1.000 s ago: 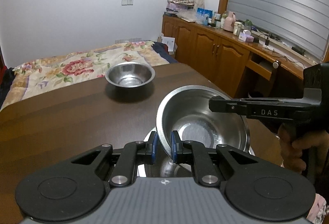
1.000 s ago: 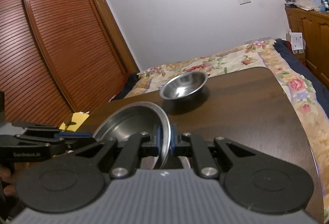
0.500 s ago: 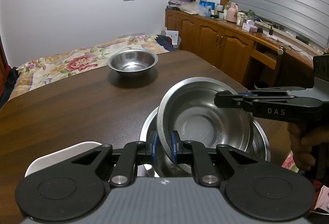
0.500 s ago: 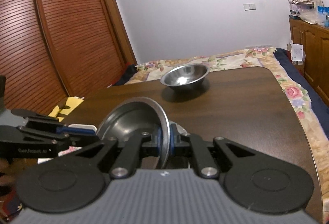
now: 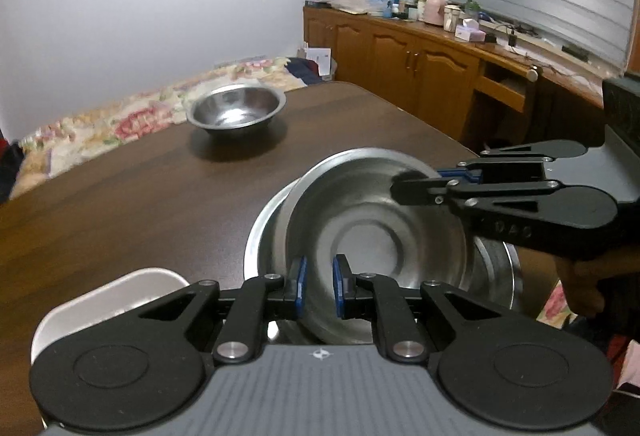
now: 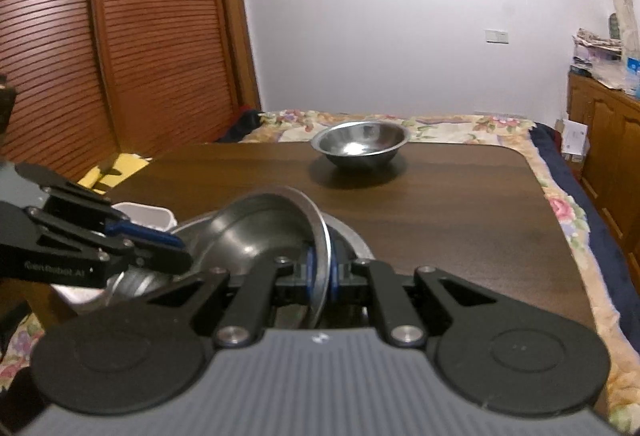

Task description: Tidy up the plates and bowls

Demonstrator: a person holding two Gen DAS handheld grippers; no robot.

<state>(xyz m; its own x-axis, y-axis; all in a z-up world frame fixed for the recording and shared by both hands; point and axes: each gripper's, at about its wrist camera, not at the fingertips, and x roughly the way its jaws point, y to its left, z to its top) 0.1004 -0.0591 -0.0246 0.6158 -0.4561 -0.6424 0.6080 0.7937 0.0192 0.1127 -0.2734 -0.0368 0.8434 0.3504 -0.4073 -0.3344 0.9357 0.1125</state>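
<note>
Together, two hand-held grippers carry one steel bowl (image 5: 376, 236) above a dark wooden table (image 5: 120, 203). From the left wrist view, the left gripper (image 5: 319, 286) pinches the bowl's near rim between its blue pads, and the right gripper (image 5: 404, 187) reaches in from the right side and pinches the far rim. The bowl is tilted, its hollow facing the right side of that view, and it sits partly inside a larger steel bowl (image 5: 264, 232) resting on the table beneath it. Whether the two bowls touch cannot be told. A white dish (image 5: 112, 292) lies just left of the larger bowl. Near the table's far edge, well apart, stands a third steel bowl (image 5: 238, 109), upright. A bare hand (image 5: 580, 284) grips the right gripper's handle. Beyond the table are a floral bedspread (image 5: 132, 115) and wooden cabinets (image 5: 420, 71).
</note>
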